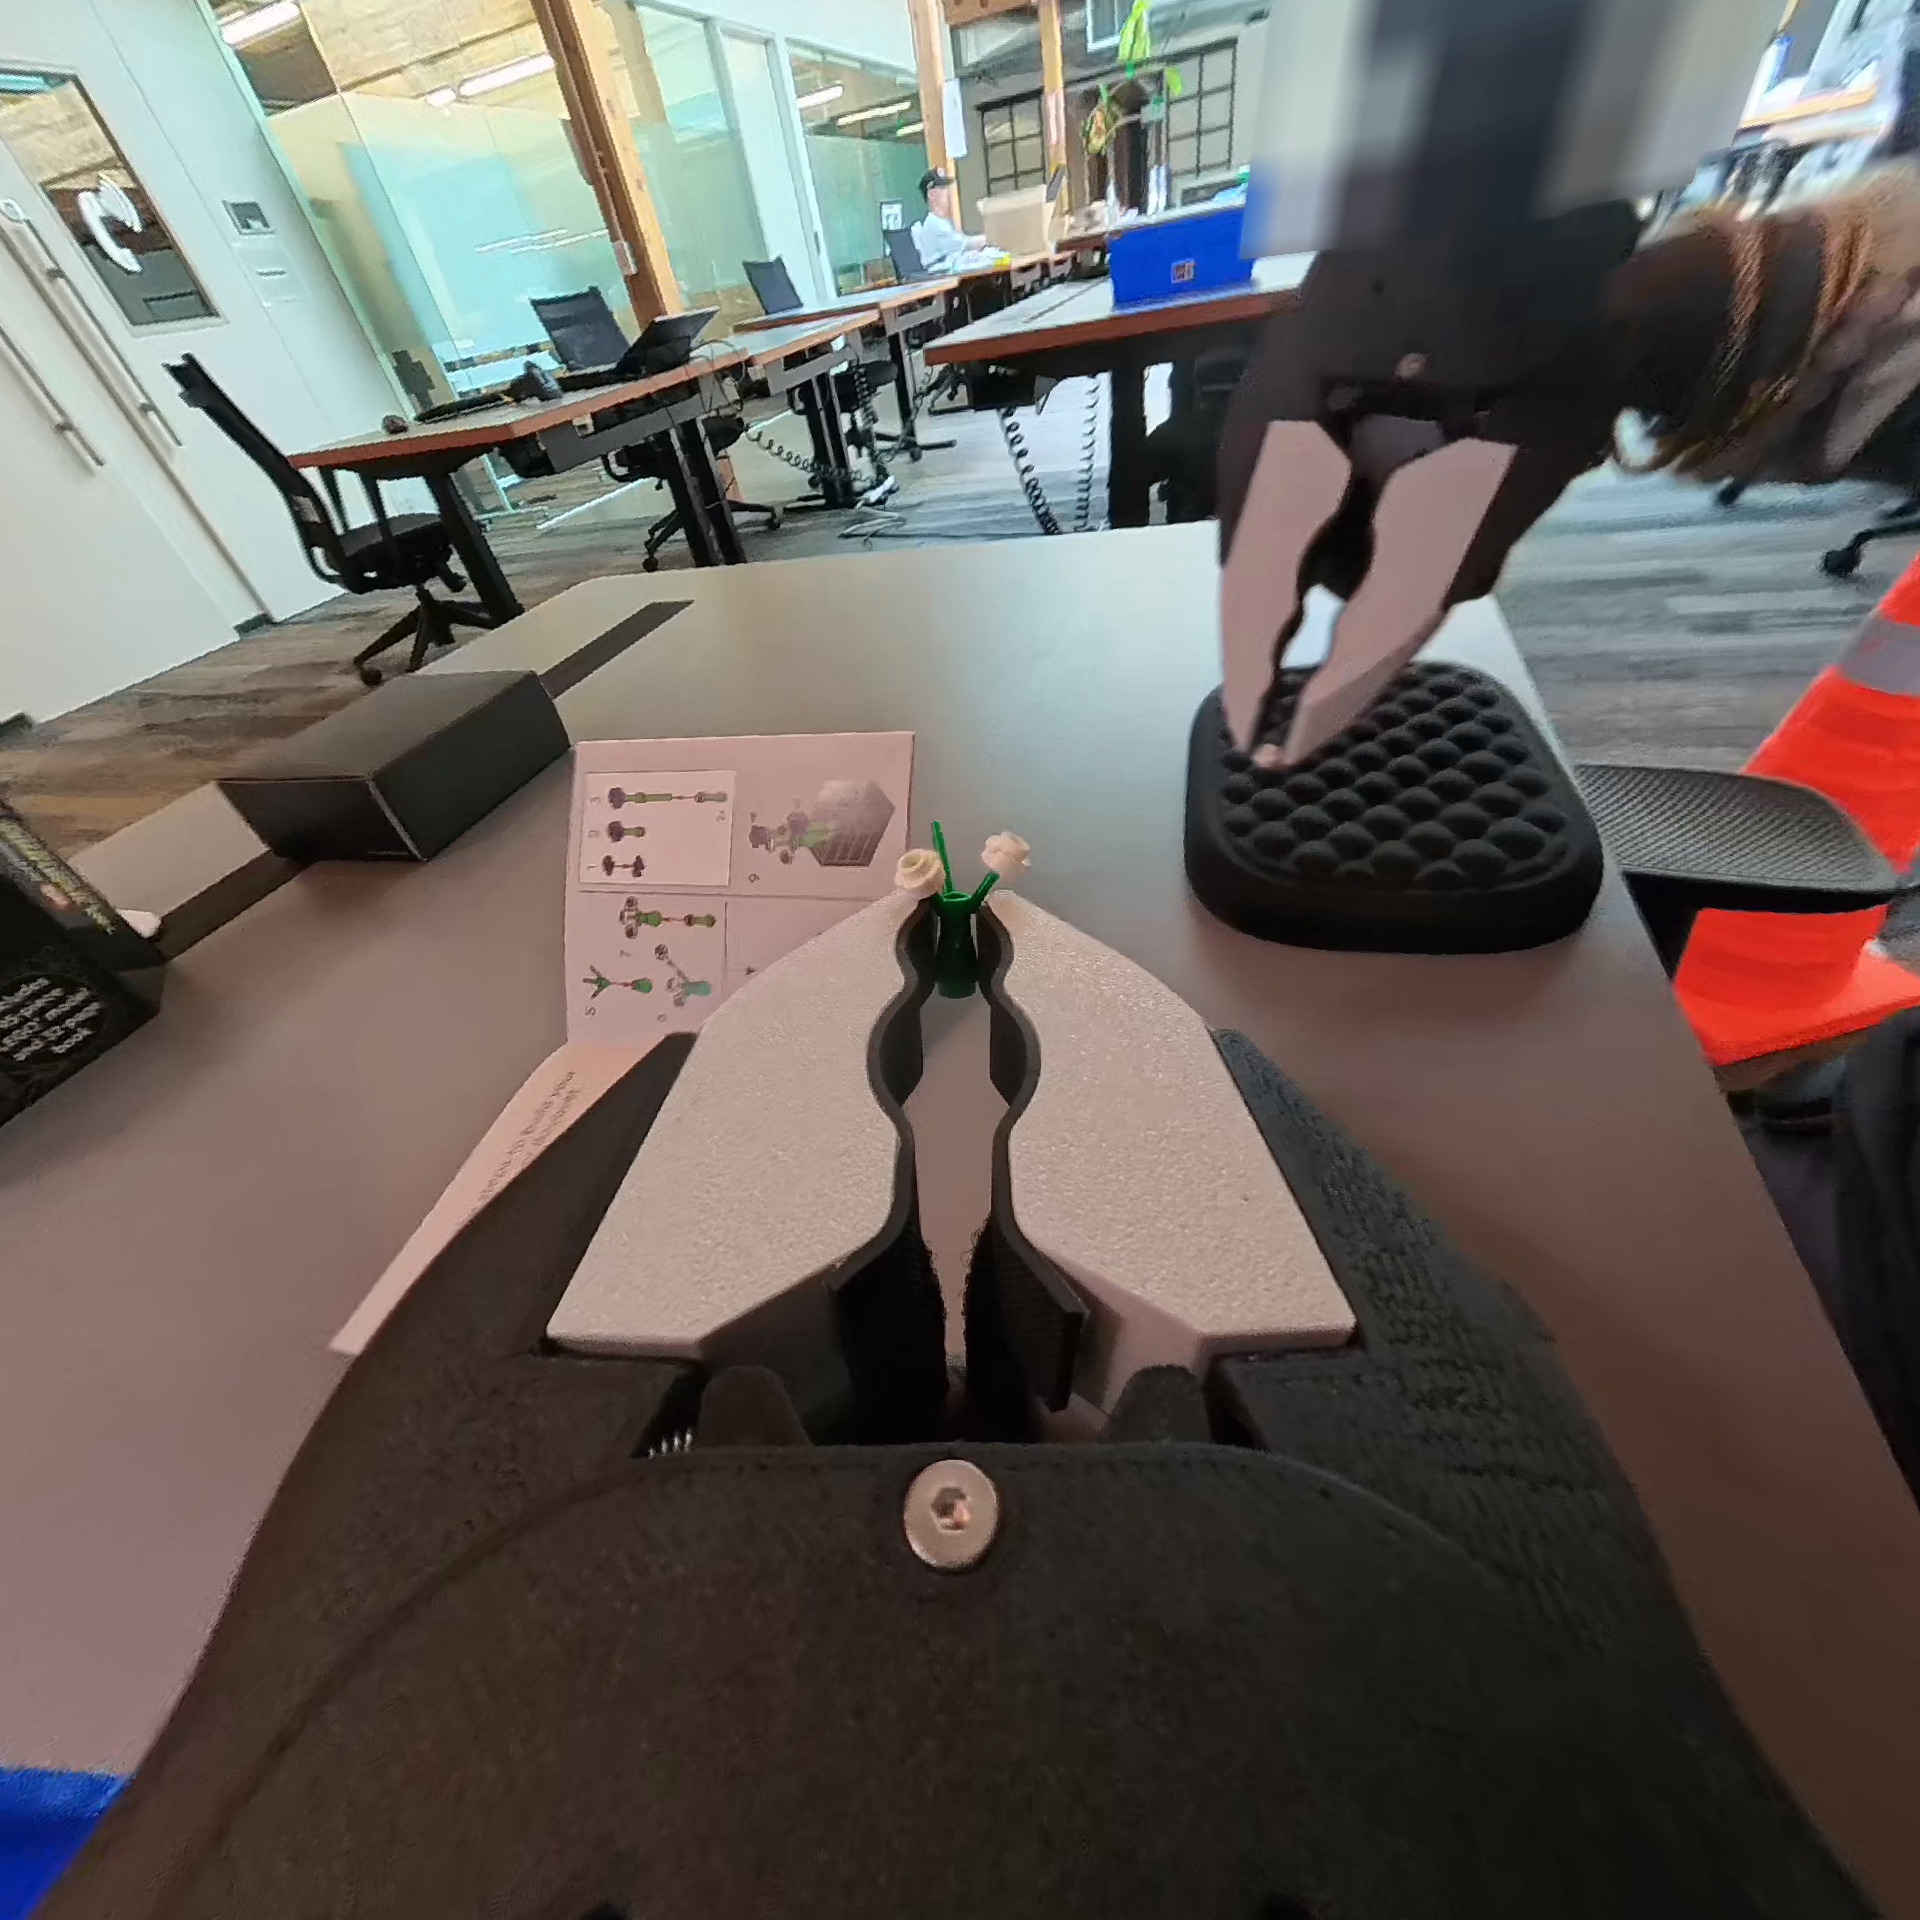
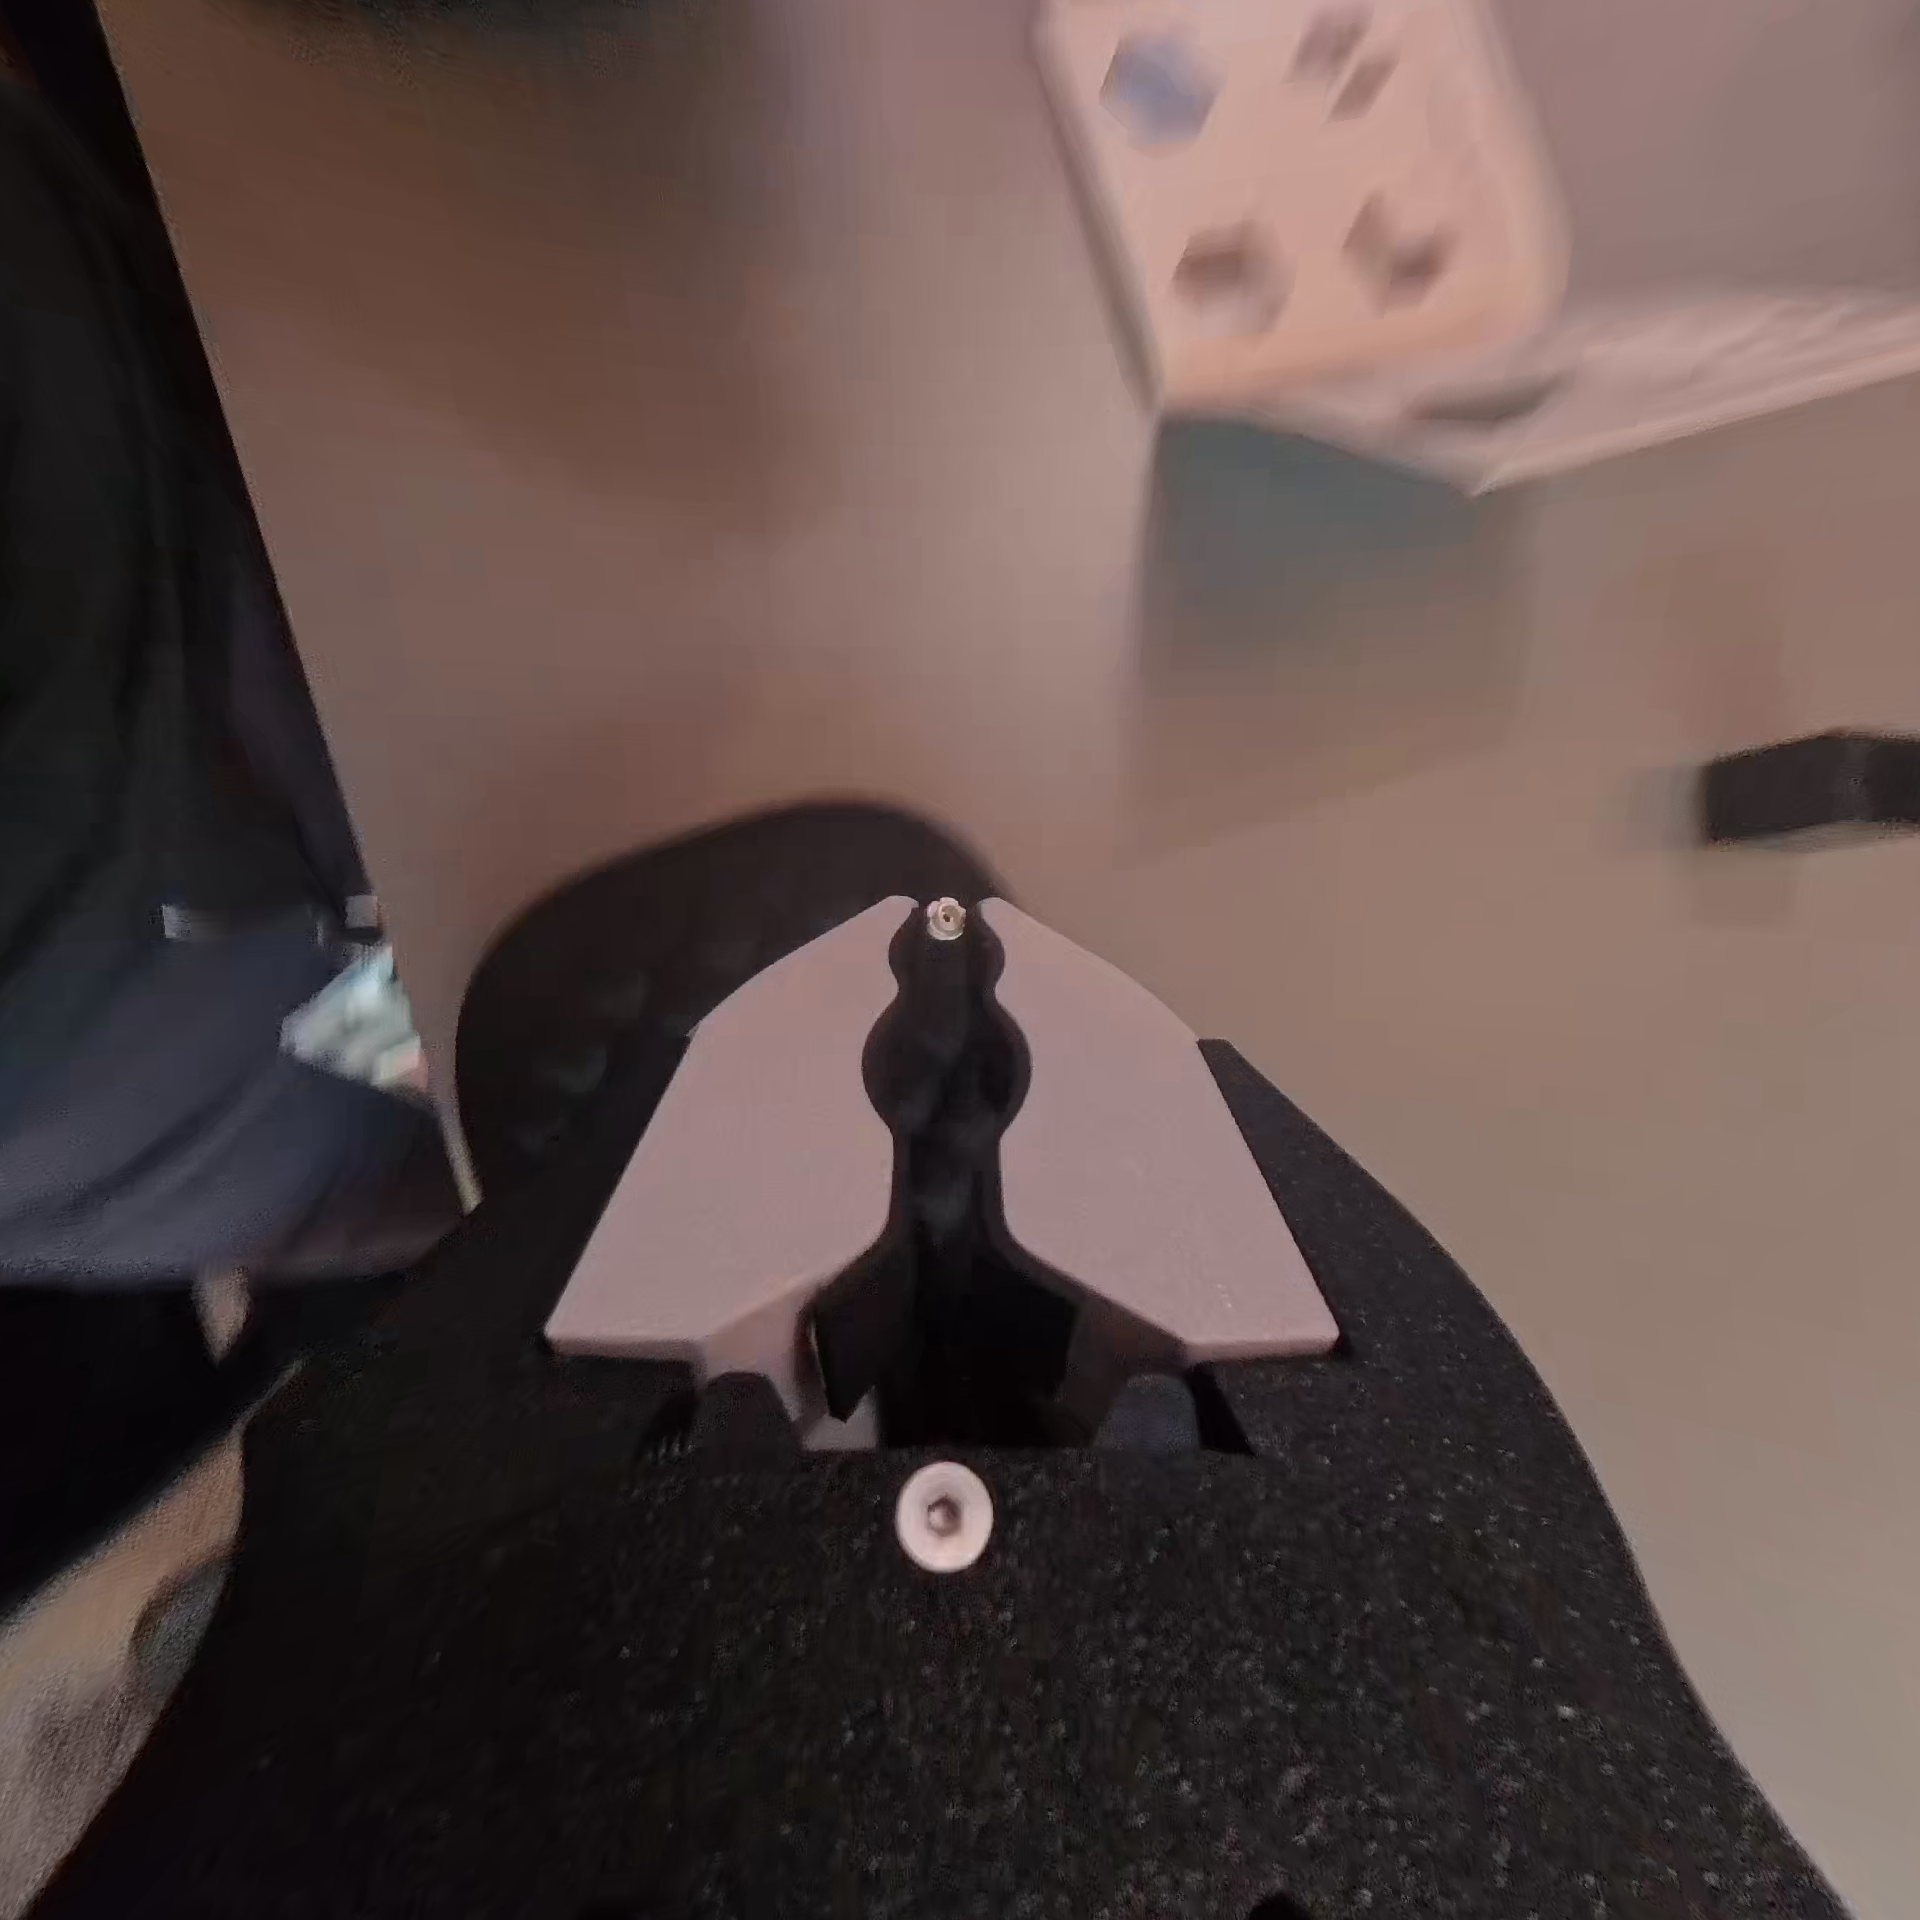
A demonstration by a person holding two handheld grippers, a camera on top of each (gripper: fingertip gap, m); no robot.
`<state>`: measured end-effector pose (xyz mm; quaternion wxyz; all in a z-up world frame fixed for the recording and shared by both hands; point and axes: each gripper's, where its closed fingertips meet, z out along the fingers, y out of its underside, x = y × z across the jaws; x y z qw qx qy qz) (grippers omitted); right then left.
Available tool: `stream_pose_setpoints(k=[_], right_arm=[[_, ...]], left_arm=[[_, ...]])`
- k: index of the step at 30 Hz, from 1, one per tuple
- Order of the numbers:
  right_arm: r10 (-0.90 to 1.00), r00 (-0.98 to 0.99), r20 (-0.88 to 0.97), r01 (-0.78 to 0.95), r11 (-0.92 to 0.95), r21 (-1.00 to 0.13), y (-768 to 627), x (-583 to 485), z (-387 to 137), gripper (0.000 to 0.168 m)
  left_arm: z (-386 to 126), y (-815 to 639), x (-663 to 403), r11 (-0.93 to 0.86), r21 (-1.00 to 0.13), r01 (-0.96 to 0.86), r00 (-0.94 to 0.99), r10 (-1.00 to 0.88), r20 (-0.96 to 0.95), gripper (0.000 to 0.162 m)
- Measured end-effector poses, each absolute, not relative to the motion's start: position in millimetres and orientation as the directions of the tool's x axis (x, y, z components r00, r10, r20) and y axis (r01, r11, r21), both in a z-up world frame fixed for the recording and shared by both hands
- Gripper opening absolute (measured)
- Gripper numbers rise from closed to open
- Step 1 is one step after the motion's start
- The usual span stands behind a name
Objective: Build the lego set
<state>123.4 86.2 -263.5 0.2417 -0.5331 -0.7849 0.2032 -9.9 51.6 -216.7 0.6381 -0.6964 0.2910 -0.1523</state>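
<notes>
My left gripper (image 1: 951, 914) is shut on a green lego flower stem (image 1: 952, 935), held above the table. The stem carries two cream flower pieces (image 1: 921, 868) and one bare green stalk. My right gripper (image 2: 945, 906) is shut on a small cream flower piece (image 2: 945, 920) at its fingertips. In the left wrist view the right gripper (image 1: 1270, 750) has its tips down on the black dimpled pad (image 1: 1392, 821), with the cream piece (image 1: 1268, 755) between them. The right wrist view is blurred.
An instruction sheet (image 1: 727, 862) lies on the grey table (image 1: 416, 1091) ahead of my left gripper. A black box (image 1: 395, 769) sits at the left, another dark box (image 1: 52, 956) at the far left edge. An orange vest (image 1: 1829, 831) and a person's sleeve (image 1: 1787, 332) are at right.
</notes>
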Motion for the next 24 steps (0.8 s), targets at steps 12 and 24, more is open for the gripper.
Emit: stream_pose_setpoints(k=[12, 24], right_arm=[[0.857, -0.243, -0.455, 0.014, -0.466, -0.885, 67.3, 0.0, -185.8, 0.007], [0.505, -0.288, -0.814, 0.051, -0.84, -0.54, 63.9, -19.6, -203.0, 0.007]], left_arm=[[-228.4, 59.0, -8.1, -0.138, -0.973, -0.186, 0.791, -0.609, -0.065, 0.007], [-227.7, 61.2, -13.8, -0.111, -0.965, -0.236, 0.824, -0.55, -0.138, 0.007]])
